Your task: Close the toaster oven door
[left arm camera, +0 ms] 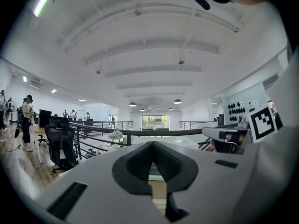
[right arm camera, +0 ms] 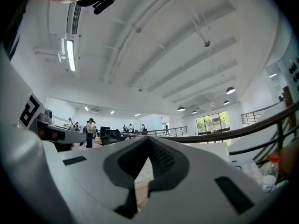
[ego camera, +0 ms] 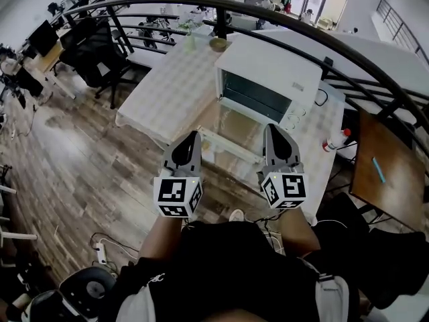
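The white toaster oven [ego camera: 271, 79] stands on the table's right part in the head view. Its glass door [ego camera: 234, 127] hangs open, lying flat toward me, with the pale handle bar [ego camera: 224, 145] along its near edge. My left gripper [ego camera: 195, 135] hovers just left of the handle's left end, jaws shut and empty. My right gripper [ego camera: 271, 128] is over the door's right near corner, its jaws also shut on nothing. Each gripper view looks along closed pads: the left gripper [left arm camera: 152, 144] and the right gripper [right arm camera: 148, 142]. Whether either touches the door is hidden.
The table [ego camera: 167, 92] has a pale checked cloth. A red-capped bottle [ego camera: 336, 139] lies right of the oven, a bowl [ego camera: 218, 43] and cup [ego camera: 190, 43] sit at the far edge. A dark railing [ego camera: 281, 12] curves behind. Office chairs [ego camera: 94, 52] stand left, a wooden side table [ego camera: 385, 173] right.
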`<action>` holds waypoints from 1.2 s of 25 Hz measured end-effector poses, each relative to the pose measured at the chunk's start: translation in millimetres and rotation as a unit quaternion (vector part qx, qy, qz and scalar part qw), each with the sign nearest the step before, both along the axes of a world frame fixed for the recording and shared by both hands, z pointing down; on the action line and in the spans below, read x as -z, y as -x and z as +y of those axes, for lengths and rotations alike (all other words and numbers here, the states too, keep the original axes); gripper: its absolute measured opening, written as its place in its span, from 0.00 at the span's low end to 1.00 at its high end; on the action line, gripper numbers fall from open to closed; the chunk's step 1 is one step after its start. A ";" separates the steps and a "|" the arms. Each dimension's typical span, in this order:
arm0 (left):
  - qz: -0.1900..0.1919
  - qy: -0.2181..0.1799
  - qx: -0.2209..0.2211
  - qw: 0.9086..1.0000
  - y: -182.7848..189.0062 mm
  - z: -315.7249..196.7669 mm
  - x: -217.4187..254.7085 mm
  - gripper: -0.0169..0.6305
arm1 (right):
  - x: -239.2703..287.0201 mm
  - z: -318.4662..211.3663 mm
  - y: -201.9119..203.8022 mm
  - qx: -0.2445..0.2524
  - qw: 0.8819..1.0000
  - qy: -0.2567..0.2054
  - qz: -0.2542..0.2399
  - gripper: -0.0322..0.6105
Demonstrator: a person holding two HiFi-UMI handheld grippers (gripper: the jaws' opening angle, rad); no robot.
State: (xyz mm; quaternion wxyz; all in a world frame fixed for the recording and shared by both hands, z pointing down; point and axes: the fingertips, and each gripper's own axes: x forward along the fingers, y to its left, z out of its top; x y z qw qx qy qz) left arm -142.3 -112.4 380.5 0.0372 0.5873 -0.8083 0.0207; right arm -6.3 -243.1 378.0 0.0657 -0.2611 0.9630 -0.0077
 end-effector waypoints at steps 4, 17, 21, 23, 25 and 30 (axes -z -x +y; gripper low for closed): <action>0.000 0.001 -0.007 1.000 20.1 -9.9 -4.7 0.05 | -5.3 -7.8 18.6 -0.006 1.000 0.002 0.002 0.04; -0.004 0.030 -0.067 0.997 102.8 -28.1 -14.5 0.05 | -4.7 -18.7 56.5 -0.092 0.996 0.017 0.007 0.04; -0.002 0.036 -0.073 0.997 116.7 -26.5 -31.0 0.05 | -11.4 -16.5 65.3 -0.097 0.995 0.022 0.021 0.04; 0.012 0.046 -0.092 0.995 119.6 -29.0 -46.9 0.13 | -16.1 -16.9 71.0 -0.097 0.995 0.024 0.031 0.04; 0.022 0.064 -0.112 0.991 122.5 -31.4 -67.1 0.31 | -20.3 -18.0 76.7 -0.098 0.994 0.026 0.037 0.04; 0.038 0.116 -0.134 0.983 127.4 -32.9 -124.3 0.37 | -33.2 -24.2 88.3 -0.097 0.993 0.034 0.052 0.04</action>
